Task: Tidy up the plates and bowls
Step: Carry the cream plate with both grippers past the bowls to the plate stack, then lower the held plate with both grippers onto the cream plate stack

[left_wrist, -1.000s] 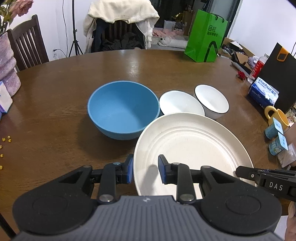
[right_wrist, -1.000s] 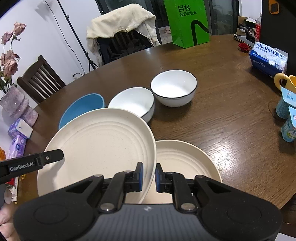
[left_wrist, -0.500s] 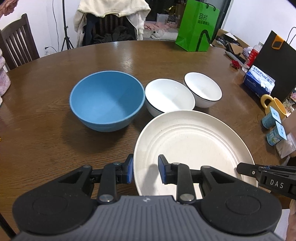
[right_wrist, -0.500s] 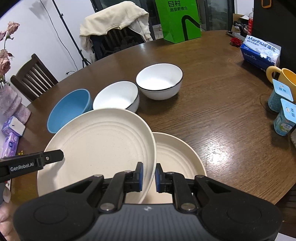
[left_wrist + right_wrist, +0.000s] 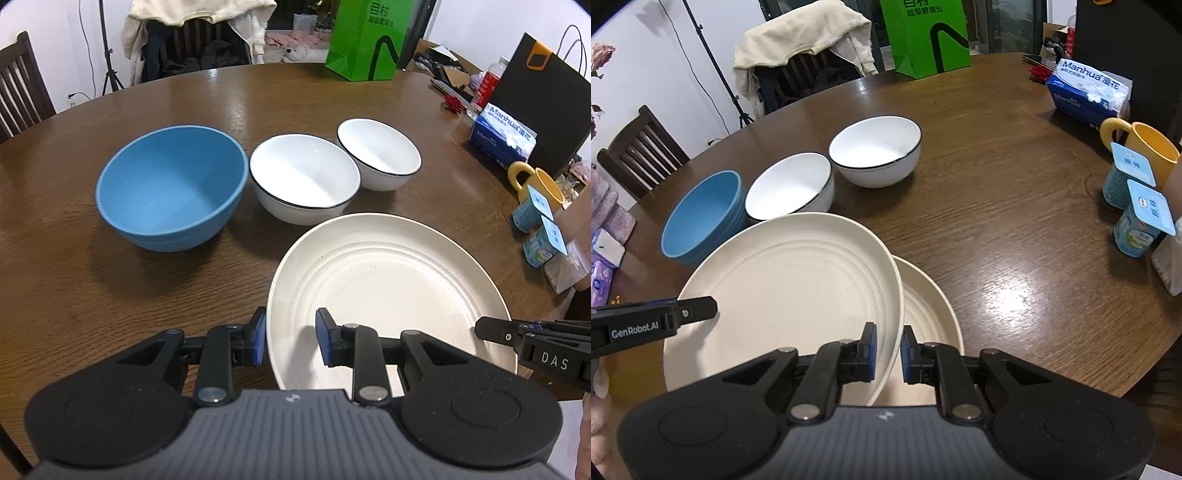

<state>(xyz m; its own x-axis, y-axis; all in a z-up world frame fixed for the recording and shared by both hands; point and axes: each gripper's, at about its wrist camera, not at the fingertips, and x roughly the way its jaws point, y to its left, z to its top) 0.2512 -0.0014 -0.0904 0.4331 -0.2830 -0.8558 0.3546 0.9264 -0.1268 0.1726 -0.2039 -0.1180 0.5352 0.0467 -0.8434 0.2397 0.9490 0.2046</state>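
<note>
A large cream plate [image 5: 388,295] [image 5: 790,288] is held above the round wooden table [image 5: 295,92]. My left gripper [image 5: 290,341] straddles its left rim with the jaws apart, the left pad at the rim. My right gripper [image 5: 887,352] is shut on its right rim. A second cream plate [image 5: 923,314] lies on the table under it, partly hidden. A blue bowl [image 5: 171,188] [image 5: 701,218] and two white bowls with black rims [image 5: 304,177] [image 5: 378,151] [image 5: 790,184] [image 5: 875,149] stand in a row behind.
A green bag [image 5: 369,37] stands at the far edge. At the right are a tissue pack [image 5: 1089,92], a yellow mug [image 5: 1145,151], two yogurt cups [image 5: 1141,221] and a black bag [image 5: 543,103]. Chairs [image 5: 809,70] stand behind the table.
Both grippers have carried the large plate to the right, over the second plate. The bowls have shifted in view, and the left gripper's opening looks the same.
</note>
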